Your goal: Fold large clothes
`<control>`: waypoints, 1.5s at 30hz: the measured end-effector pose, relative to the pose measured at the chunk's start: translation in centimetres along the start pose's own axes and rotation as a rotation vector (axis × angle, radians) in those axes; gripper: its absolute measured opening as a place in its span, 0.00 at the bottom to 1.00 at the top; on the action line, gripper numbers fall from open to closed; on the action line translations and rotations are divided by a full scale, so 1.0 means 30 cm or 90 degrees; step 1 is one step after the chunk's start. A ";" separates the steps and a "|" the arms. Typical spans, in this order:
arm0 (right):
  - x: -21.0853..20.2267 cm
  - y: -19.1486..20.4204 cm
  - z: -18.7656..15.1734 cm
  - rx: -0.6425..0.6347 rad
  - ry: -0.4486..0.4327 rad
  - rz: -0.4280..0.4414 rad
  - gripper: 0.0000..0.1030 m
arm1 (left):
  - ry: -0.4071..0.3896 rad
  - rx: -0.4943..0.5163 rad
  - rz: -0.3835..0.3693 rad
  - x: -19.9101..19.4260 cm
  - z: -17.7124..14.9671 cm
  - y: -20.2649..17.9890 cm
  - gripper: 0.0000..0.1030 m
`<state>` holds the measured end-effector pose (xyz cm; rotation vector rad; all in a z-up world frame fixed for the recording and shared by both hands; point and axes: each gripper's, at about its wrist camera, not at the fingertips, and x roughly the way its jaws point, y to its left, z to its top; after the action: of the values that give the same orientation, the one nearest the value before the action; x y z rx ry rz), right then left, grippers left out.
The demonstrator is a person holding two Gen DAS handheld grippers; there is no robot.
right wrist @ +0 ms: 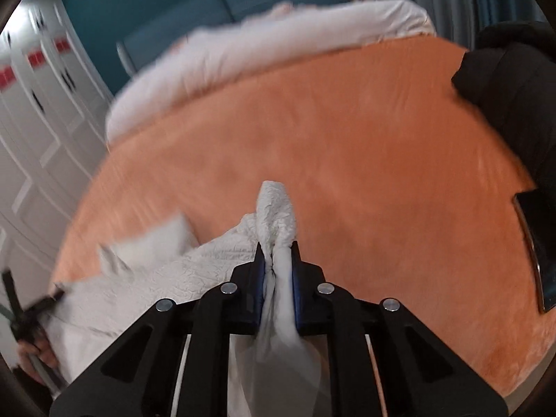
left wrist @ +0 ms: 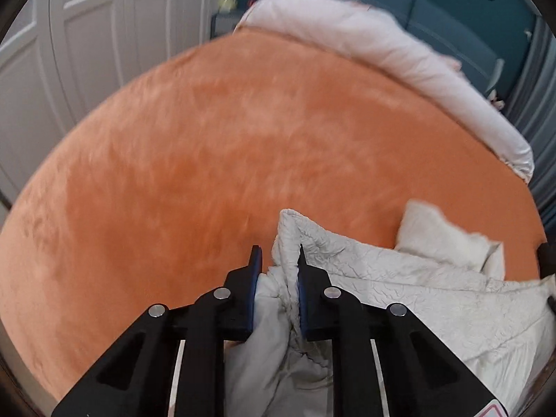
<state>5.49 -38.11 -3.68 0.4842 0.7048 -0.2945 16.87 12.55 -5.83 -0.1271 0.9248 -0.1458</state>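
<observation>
A white crinkled quilted garment hangs stretched between both grippers above an orange bed cover. My left gripper is shut on a bunched edge of the garment, which spreads to the right. In the right wrist view, my right gripper is shut on another bunched edge, and the garment spreads to the left toward the other gripper, seen at the far left with the hand that holds it. The orange bed cover lies below.
A white duvet is rolled along the far side of the bed, also in the right wrist view. A black garment and a dark phone lie on the bed's right side. White wardrobe doors stand to the left.
</observation>
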 end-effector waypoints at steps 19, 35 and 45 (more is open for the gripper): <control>-0.116 0.209 -0.120 -0.128 0.030 0.018 0.24 | -0.065 0.066 0.066 -0.195 -0.106 -0.089 0.41; -0.248 0.077 -0.325 -0.158 0.098 -0.081 0.04 | -0.005 0.112 0.052 -0.271 -0.351 -0.039 0.51; -0.198 0.498 -0.744 -0.376 0.213 0.120 0.00 | 0.059 0.197 0.003 -0.318 -0.606 -0.169 0.63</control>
<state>-4.81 -13.28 -9.49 0.0304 1.0182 0.1804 -3.72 8.42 -8.31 0.1694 0.9835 -0.2906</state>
